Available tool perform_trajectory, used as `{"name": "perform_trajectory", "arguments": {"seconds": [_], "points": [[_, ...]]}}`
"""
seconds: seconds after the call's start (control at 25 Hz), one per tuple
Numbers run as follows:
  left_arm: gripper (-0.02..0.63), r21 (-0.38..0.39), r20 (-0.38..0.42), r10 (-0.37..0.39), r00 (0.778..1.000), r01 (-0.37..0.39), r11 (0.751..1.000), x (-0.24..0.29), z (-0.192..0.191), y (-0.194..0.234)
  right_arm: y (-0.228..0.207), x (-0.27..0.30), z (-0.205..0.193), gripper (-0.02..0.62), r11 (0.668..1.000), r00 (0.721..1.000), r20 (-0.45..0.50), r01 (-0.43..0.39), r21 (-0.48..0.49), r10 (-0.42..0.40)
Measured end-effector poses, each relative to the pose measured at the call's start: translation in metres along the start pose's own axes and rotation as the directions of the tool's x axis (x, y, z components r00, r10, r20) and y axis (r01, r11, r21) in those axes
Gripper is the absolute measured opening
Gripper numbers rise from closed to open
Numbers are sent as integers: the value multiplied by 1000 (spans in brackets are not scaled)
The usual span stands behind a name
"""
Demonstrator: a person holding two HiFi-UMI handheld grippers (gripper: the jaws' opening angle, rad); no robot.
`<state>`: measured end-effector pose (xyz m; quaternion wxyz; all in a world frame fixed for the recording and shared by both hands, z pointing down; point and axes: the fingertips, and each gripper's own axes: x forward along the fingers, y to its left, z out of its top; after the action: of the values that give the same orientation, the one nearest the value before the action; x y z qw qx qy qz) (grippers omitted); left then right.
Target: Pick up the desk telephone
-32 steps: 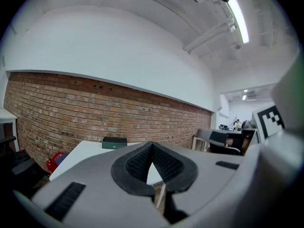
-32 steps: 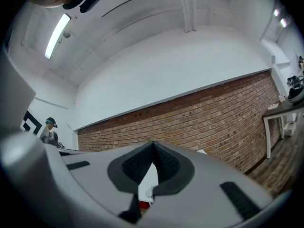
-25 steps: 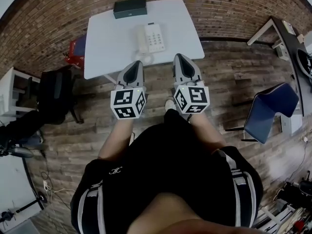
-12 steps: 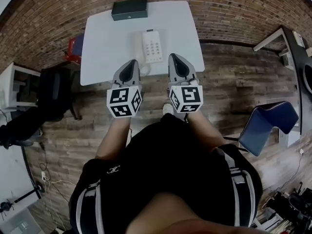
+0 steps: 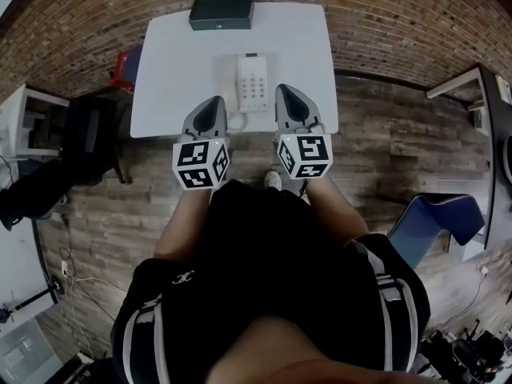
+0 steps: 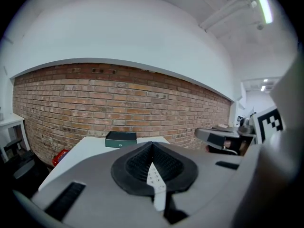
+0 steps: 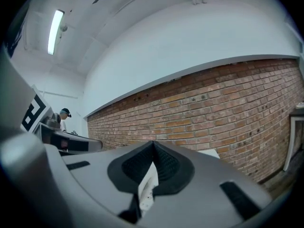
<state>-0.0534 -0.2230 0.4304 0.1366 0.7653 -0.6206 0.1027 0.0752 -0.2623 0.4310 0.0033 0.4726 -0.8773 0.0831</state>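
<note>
Just short of the desk telephone (image 5: 253,84), one at either side: left gripper (image 5: 216,102) and right gripper (image 5: 288,91), fingers pressed shut, nothing held. Telephone: white, flat, keypad uppermost, laid untouched on the worktop (image 5: 172,70). Pickup is judged not begun; opening, grasp and lift are left. Beyond the telephone: dark box (image 5: 222,12).

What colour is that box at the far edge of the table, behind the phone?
Dark green; the box shows best in the left gripper view.
</note>
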Motion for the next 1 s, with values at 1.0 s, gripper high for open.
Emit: {"name": "perform_trajectory", "arguments": {"seconds": [1.0], "points": [[13,-166,-256,-190,948,150,975,128,-77,95,-44,147,-137,13,991,920,-392,29,131,25]]}}
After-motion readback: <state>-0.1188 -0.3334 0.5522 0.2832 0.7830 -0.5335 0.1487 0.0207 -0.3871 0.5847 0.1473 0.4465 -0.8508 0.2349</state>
